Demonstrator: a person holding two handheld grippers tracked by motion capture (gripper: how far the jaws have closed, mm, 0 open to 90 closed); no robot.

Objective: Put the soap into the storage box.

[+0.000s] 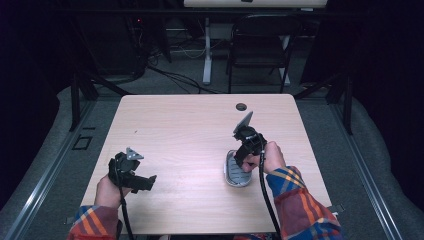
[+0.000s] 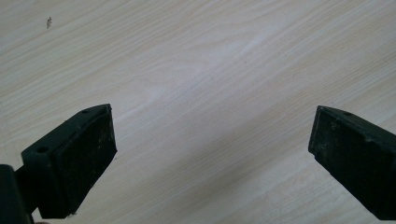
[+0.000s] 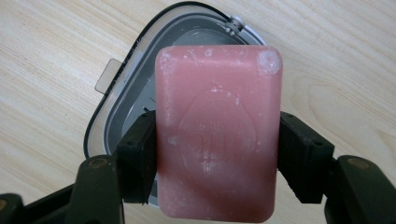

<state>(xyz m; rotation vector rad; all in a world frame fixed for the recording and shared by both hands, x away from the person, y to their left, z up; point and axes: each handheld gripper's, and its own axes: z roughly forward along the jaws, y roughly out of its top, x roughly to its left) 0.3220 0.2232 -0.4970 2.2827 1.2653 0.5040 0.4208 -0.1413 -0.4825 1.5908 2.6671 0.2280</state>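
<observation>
Pale wood-grain desk (image 1: pixel 190 135), bare apart from the work near its front right corner; dark room behind, with a black folding chair (image 1: pixel 260 47) beyond the far edge. Right gripper (image 3: pixel 217 154) is clamped on a pink rectangular bar of soap (image 3: pixel 218 135), pads pressing its two long sides at about mid-length, bar held flat above an open grey plastic soap box with rounded corners (image 3: pixel 126 93). From the high view the soap box (image 1: pixel 234 172) sits on the desk directly under that gripper (image 1: pixel 246 152). Left gripper (image 2: pixel 210 149) hangs over bare wood toward the front left corner, jaws wide apart and empty. Judgement: bar looks rigid, fairly light, waxy and probably slippery; edges could dent or chip. Side grip at mid-length seems balanced; moderate squeeze advisable.
</observation>
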